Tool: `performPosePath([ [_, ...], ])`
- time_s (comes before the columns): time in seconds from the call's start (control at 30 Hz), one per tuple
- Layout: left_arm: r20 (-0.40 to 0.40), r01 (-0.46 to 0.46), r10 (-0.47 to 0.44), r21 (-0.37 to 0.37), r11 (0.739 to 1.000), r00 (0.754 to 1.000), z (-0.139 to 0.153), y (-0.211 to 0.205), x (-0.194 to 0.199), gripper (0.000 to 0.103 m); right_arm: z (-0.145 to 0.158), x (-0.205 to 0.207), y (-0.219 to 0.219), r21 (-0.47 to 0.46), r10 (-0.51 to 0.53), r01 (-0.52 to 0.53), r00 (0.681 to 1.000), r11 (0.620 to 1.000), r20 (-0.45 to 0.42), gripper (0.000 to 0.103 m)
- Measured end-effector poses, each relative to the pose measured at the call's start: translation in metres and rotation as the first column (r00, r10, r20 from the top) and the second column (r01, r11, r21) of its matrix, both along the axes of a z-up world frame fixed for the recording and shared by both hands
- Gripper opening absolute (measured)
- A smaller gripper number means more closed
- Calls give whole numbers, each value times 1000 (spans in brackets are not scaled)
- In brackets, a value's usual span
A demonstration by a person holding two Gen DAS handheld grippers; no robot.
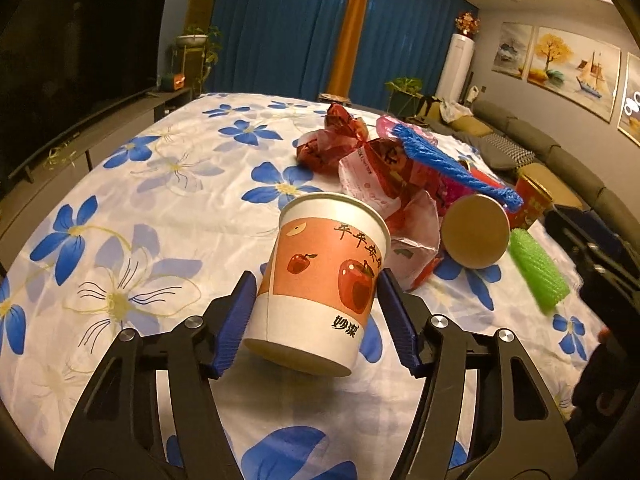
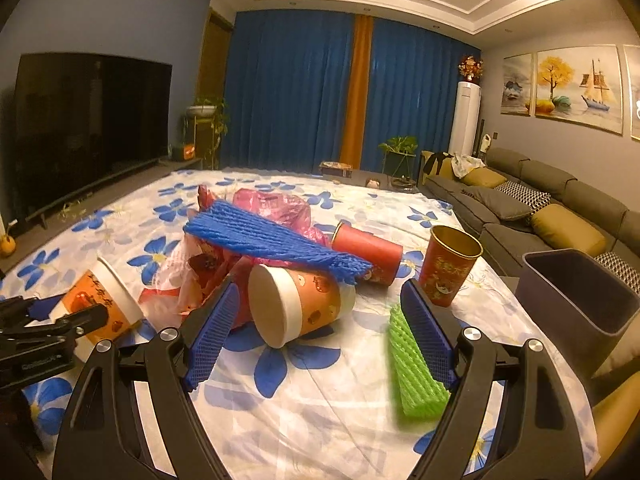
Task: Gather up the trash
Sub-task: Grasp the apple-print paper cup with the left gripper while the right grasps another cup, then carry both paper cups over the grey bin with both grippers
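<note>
A white-and-orange paper cup [image 1: 320, 276] with apple pictures sits tilted between my left gripper's [image 1: 316, 276] blue pads, which press on its sides; its base is off the flowered cloth [image 1: 160, 208]. The same cup [image 2: 100, 300] and left gripper [image 2: 48, 332] show at the left of the right wrist view. My right gripper [image 2: 320, 285] stands open just short of a second paper cup [image 2: 296, 304] lying on its side, base toward me, touching neither finger. That cup's base [image 1: 476, 232] also shows in the left wrist view.
Behind lie a blue foam net [image 2: 280, 240], pink plastic bag [image 2: 276, 204], crumpled red wrappers [image 1: 332, 140], a red tube [image 2: 368, 250] on its side and an upright red cup [image 2: 454, 264]. A green foam net [image 2: 412, 368] lies by my right finger. A grey bin [image 2: 576, 296] stands at right.
</note>
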State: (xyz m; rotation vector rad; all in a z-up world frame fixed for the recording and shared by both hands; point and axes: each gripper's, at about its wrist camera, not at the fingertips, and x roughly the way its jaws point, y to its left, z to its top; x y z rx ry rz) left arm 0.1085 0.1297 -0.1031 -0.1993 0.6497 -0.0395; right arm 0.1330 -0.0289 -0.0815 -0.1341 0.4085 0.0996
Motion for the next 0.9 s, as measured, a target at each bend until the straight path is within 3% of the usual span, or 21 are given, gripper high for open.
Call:
performPosePath([
  [0.4, 84, 6, -1, -60, 998, 996, 17, 9, -12, 59, -17, 37, 15, -98, -34, 24, 994, 995, -102, 59],
  [0.5, 110, 9, -1, -71, 997, 994, 25, 9, -16, 59, -21, 45, 16, -108, -41, 28, 991, 994, -127, 46],
  [0.57, 125, 16, -6, -77, 997, 992, 29, 9, -19, 59, -24, 51, 16, -114, -42, 25, 987, 993, -155, 27],
  [0.73, 147, 34, -22, -75, 997, 989, 36, 4, -21, 59, -24, 50, 7, -117, -57, 39, 987, 992, -148, 6],
  [0.9, 157, 47, -36, -69, 996, 987, 39, -3, -21, 59, -14, 35, -12, -58, -35, 27, 991, 998, -129, 4],
])
